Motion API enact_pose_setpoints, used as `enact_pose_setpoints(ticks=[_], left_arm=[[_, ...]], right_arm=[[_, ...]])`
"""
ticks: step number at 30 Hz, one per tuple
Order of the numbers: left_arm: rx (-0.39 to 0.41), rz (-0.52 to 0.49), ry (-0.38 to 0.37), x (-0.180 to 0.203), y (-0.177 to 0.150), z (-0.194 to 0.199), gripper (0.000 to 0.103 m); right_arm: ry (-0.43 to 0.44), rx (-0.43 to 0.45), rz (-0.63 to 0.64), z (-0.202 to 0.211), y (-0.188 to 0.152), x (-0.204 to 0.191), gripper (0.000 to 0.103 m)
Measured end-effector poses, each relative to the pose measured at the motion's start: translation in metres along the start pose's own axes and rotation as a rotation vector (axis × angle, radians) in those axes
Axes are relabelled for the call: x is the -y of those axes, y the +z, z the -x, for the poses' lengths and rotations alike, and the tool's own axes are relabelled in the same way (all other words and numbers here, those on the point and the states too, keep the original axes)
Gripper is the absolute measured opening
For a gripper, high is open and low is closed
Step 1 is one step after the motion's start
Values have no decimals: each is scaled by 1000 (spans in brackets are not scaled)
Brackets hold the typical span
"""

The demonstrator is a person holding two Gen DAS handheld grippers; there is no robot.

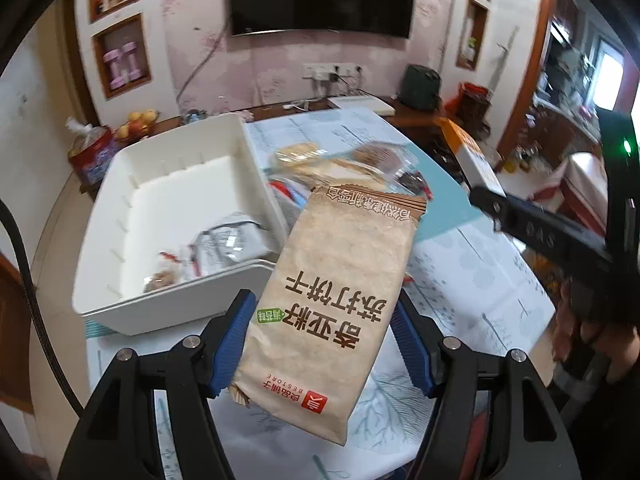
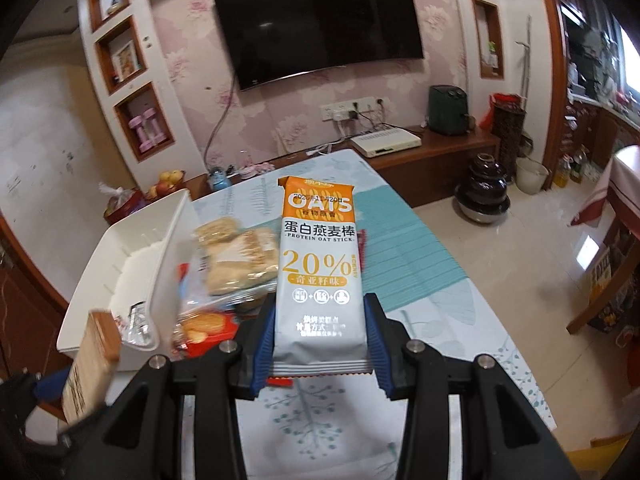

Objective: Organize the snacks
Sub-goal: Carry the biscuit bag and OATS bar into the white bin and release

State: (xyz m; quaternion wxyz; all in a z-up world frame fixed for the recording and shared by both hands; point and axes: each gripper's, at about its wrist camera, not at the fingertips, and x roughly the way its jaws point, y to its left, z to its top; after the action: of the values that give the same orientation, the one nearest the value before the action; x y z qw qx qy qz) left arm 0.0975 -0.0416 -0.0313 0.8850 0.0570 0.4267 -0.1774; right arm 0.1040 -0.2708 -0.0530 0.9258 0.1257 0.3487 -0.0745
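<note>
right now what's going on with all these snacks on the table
A person is sorting snacks with a handheld gripper in each hand. The left gripper is shut on a tan cracker packet, the right gripper on an orange-and-white oat bar. The white bin holds a few wrapped items, and a pile of snacks lies beside it.

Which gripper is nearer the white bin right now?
Left. The left gripper, shut on the brown cracker pack, hangs right by the white bin's near corner. The right gripper, shut on the oat bar, sits farther off, beyond the snack pile.
</note>
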Motion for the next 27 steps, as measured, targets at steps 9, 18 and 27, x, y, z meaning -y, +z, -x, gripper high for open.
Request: enact_pose_setpoints(ticks=[9,18,27], left_arm=[[55,138,95,-65,10,20,67],[106,292,138,-134,16,14,67],[213,429,84,-182,12,-16,67]], right_arm=[[40,20,125,10,3,-58,42],[103,53,254,6,5,-119,42],[149,47,345,-20,-5,-174,42]])
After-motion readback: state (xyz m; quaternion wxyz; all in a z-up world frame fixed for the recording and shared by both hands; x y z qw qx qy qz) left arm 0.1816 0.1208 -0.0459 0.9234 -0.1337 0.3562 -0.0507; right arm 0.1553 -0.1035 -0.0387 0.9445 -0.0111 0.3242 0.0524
